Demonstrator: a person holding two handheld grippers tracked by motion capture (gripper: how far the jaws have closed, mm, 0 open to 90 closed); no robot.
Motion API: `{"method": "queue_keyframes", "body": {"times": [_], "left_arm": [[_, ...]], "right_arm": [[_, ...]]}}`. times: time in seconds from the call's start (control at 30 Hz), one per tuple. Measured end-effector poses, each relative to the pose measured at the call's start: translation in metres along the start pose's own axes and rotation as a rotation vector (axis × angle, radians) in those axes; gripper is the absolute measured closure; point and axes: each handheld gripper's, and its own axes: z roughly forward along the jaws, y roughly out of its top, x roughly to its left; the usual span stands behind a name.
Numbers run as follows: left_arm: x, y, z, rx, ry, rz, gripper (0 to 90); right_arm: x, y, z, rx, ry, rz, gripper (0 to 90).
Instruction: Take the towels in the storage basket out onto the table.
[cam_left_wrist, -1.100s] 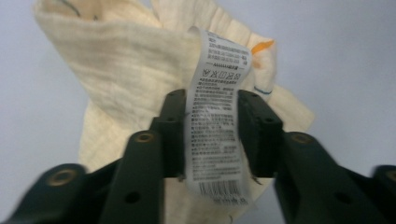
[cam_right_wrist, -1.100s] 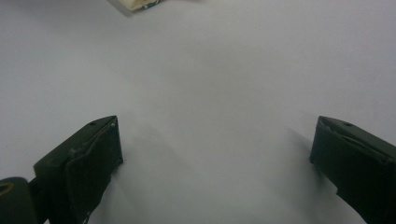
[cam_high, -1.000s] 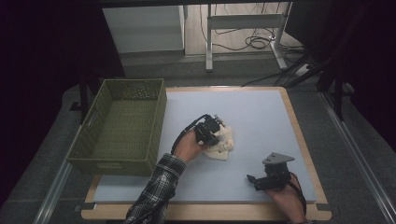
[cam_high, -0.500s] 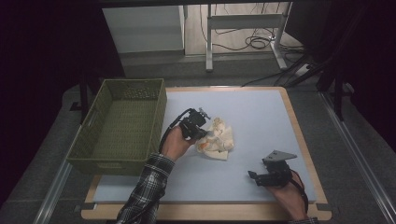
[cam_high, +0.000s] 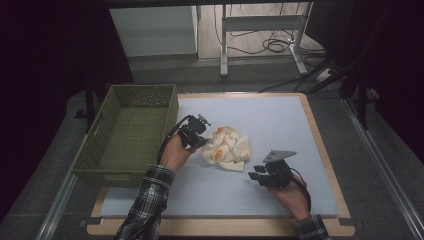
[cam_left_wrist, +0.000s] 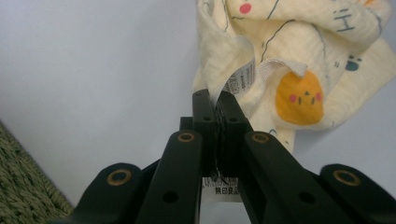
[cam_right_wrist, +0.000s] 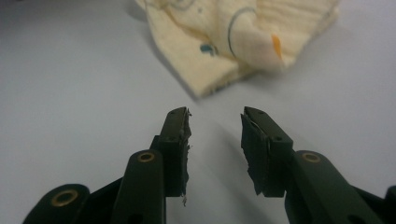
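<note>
A crumpled cream cloth with orange chick prints lies mid-mat. My left gripper sits at its left edge, shut on the cloth. In the left gripper view the jaws are pressed together on a fold of the cloth beside its white label. My right gripper rests low on the mat to the cloth's lower right, a short gap away. Its jaws have just been closing and now stand partly apart with nothing between them. The cloth's corner lies just ahead of them.
A green woven basket stands at the mat's left, close behind my left hand. The pale blue mat lies on a wooden board. Table legs and cables are on the floor beyond.
My left gripper has drawn leftward toward the basket, pulling the cloth's edge with it. The right gripper has moved up-left toward the cloth and its jaws have narrowed.
</note>
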Motion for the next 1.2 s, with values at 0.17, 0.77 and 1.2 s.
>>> {"method": "queue_keyframes", "body": {"times": [0.17,0.77,1.2], "left_arm": [[-0.001,0.000,0.001,-0.003,0.002,0.000,88.2],[-0.010,-0.003,0.004,-0.049,-0.013,-0.018,87.7],[-0.040,-0.044,0.024,-0.082,-0.103,-0.040,87.7]], "right_arm": [[0.001,0.015,0.018,0.002,0.023,0.004,61.5],[-0.014,0.018,-0.024,-0.020,-0.118,-0.035,86.3],[-0.043,-0.042,-0.080,-0.029,-0.150,0.098,85.4]]}}
